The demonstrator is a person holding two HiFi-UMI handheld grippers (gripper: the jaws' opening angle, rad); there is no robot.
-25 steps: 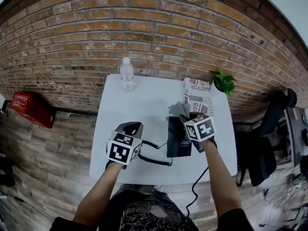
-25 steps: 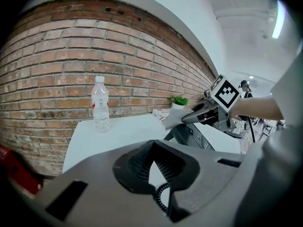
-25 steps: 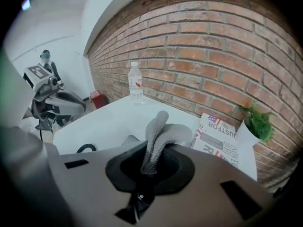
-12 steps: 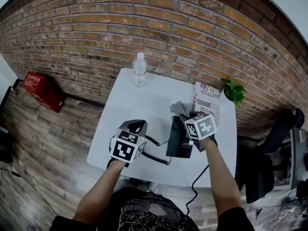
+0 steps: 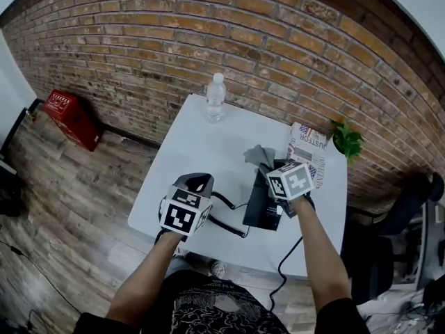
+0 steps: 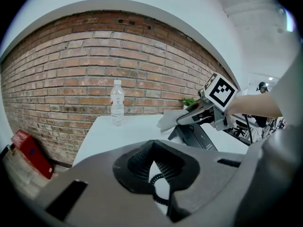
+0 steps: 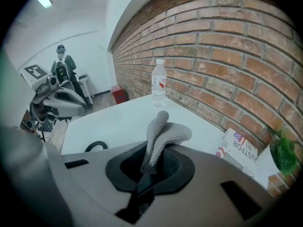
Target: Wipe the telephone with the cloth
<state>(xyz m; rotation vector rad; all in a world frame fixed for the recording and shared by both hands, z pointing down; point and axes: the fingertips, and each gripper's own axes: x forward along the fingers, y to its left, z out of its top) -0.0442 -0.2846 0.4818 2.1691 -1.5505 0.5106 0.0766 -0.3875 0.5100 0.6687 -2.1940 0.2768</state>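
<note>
The black telephone lies on the white table, right of centre. My right gripper hovers over its far end, shut on a grey knitted cloth that sticks out past the jaws; the cloth is pinched between the pads. My left gripper is held left of the telephone, jaws closed. The coiled cord runs from it to the telephone, and the cord shows under the jaws. The handset itself is mostly hidden by the gripper.
A clear water bottle stands at the table's far edge by the brick wall. A printed newspaper lies at the far right, next to a small green plant. A red box sits on the floor at left.
The head view has swung, so the table sits further right and more floor shows at left. Both grippers hold about the same places relative to the telephone.
</note>
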